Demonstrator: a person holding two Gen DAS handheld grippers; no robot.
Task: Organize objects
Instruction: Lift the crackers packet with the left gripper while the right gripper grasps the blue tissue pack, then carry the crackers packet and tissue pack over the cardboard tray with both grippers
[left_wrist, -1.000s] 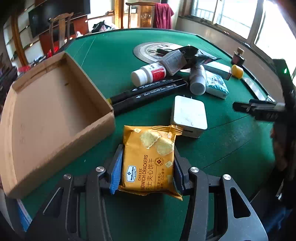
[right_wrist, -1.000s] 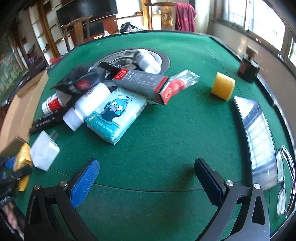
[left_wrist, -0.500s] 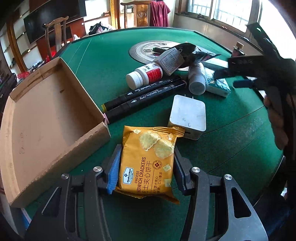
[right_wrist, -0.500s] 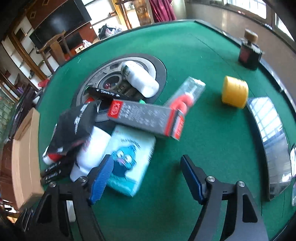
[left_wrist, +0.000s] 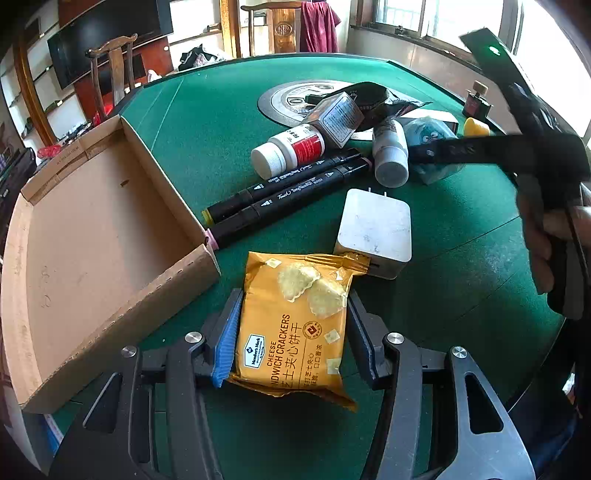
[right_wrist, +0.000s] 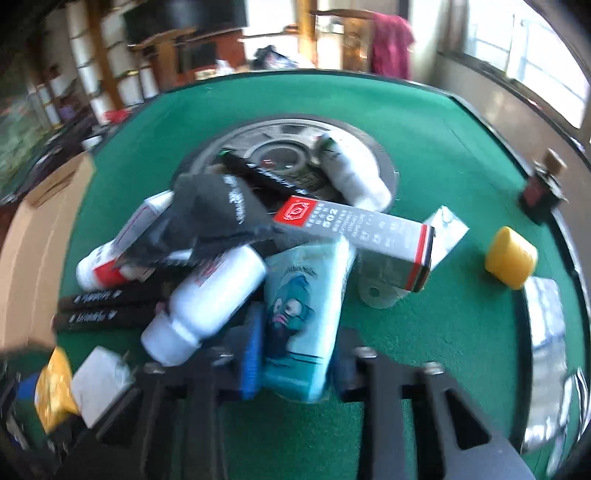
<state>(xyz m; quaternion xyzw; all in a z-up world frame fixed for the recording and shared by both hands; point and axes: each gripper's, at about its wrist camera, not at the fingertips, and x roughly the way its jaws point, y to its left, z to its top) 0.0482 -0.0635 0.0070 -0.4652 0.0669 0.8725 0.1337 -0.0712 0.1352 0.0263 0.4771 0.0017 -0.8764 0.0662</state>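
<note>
Teal tissue pack (right_wrist: 306, 314), printed with a cartoon face, lies on the green felt table (right_wrist: 424, 147) at the near edge of the central pile; the right gripper (right_wrist: 295, 360) is clamped on its near end, its jaws having just closed onto it, blue pad against the pack's left side, though the frame is blurred and the far pad's contact is hard to make out. A grey-and-red carton (right_wrist: 354, 236) lies across the pack's far end, and a white bottle (right_wrist: 207, 306) leans just beside its left side. Yellow cracker packet (left_wrist: 295, 328) sits between the jaws of the left gripper (left_wrist: 291, 339), which have just been easing apart: the blue pad touches its left edge, the right pad stands close beside it, and I cannot tell whether they still press. White charger (left_wrist: 375, 230) lies touching the packet's far corner. Two black markers (left_wrist: 288, 195) lie side by side beyond it, their ends reaching the near corner of the open cardboard box (left_wrist: 92, 229) at the table's left edge. A red-labelled white bottle (left_wrist: 288, 149) lies past the markers. A yellow cap (right_wrist: 511, 256) sits well apart, near the right edge.
</note>
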